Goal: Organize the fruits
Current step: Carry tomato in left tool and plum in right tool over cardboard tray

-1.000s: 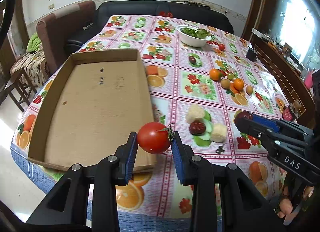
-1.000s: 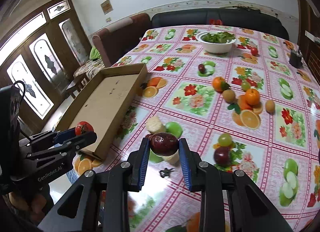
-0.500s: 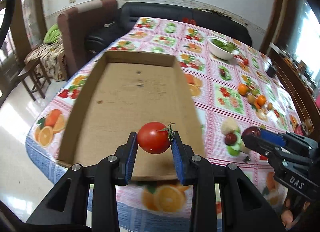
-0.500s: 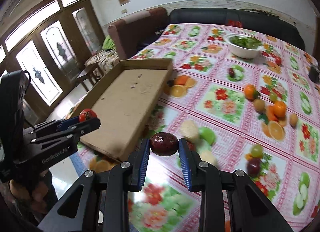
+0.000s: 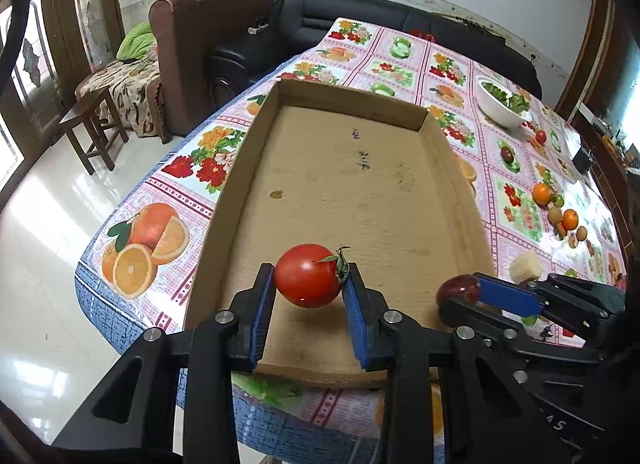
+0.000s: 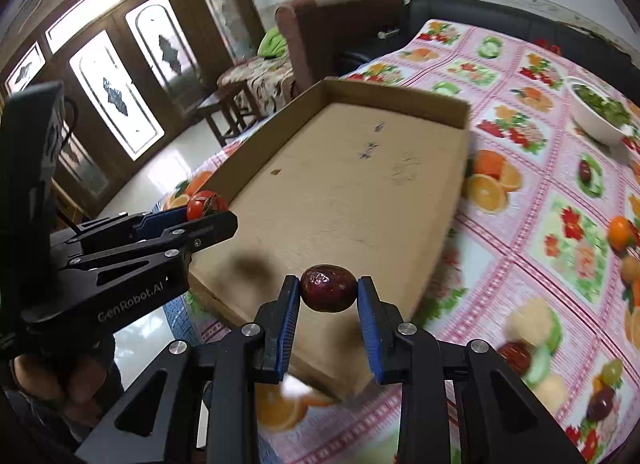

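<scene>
Now mid-carry, both loads over the cardboard tray (image 5: 360, 192). My left gripper (image 5: 308, 284) pinches the tomato (image 5: 307, 275), lower centre of frame, above the tray's near end. My right gripper (image 6: 328, 292) pinches a dark red fruit (image 6: 328, 288) by the near right corner. Next, I judge: lower, release.

The table (image 5: 280, 76) wore a pink checked cloth printed with fruit and flowers. A shallow cardboard tray (image 5: 440, 144) lay flat on it, filling mid-frame. Upper right sat a white bowl of greens (image 5: 500, 102), and down the right edge loose oranges (image 5: 542, 193), small brownish fruit and a pale cauliflower chunk (image 5: 525, 266).
</scene>
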